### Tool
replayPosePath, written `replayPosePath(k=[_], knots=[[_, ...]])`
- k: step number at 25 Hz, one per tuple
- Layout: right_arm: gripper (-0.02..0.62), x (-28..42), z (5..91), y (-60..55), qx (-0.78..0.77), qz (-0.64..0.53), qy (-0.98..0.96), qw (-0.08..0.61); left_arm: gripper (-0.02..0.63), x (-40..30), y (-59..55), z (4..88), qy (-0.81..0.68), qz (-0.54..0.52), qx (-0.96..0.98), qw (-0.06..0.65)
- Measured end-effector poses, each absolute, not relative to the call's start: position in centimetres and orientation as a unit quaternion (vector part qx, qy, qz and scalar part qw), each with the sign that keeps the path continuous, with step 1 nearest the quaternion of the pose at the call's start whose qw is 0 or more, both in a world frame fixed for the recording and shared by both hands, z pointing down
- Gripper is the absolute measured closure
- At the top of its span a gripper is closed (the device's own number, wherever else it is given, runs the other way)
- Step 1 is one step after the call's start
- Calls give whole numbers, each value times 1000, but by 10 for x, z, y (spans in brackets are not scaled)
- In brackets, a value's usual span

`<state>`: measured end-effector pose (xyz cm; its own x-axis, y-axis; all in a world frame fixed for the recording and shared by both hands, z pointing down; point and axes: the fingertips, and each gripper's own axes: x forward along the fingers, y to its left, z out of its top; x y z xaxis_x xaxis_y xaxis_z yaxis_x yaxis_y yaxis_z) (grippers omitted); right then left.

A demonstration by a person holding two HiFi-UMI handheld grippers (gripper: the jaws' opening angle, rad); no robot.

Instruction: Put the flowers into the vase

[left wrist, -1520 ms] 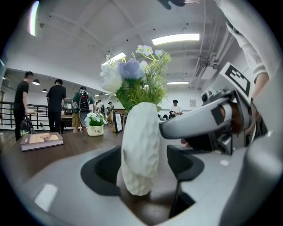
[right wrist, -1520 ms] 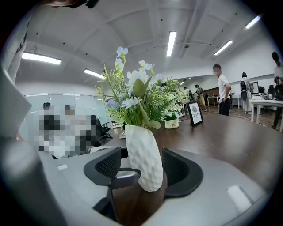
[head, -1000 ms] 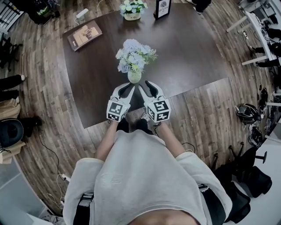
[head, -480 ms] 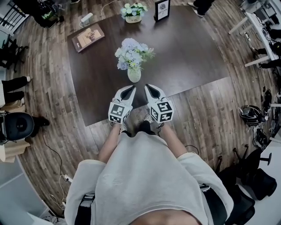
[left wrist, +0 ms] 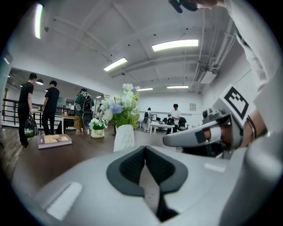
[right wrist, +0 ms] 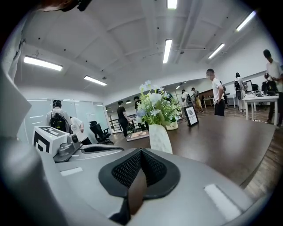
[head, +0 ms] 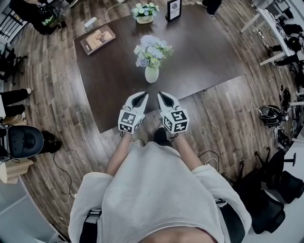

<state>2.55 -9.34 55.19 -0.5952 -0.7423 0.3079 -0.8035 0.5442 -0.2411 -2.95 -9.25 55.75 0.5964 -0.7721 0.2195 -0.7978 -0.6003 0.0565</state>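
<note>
A white vase (head: 151, 74) stands upright on the dark brown table (head: 204, 52), filled with a bunch of pale blue and white flowers (head: 152, 50). It shows too in the left gripper view as the vase (left wrist: 124, 137) with flowers (left wrist: 122, 106), and in the right gripper view as the vase (right wrist: 160, 138) with flowers (right wrist: 154, 106). My left gripper (head: 140, 98) and right gripper (head: 161, 97) hang side by side near the table's front edge, a short way from the vase. Both are shut with nothing between their pads.
A book (head: 97, 39) lies at the table's far left. A small potted flower arrangement (head: 144, 12) and a framed sign (head: 175, 9) stand at the far edge. Chairs, bags and cables ring the wooden floor. Several people stand in the background of both gripper views.
Both grippers drew back from the vase toward the person and shut. The vase with its flowers stays on the table, now standing free.
</note>
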Motion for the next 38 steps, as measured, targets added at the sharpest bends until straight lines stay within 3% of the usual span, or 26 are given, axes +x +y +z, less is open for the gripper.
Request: replayPosePath(k=[15, 38], knots=[[597, -19, 542, 8, 481, 146, -859, 100, 595, -77, -2, 546, -413, 85, 904, 69], [597, -16, 539, 69, 504, 131, -847, 103, 595, -71, 61, 548, -386, 91, 915, 66]])
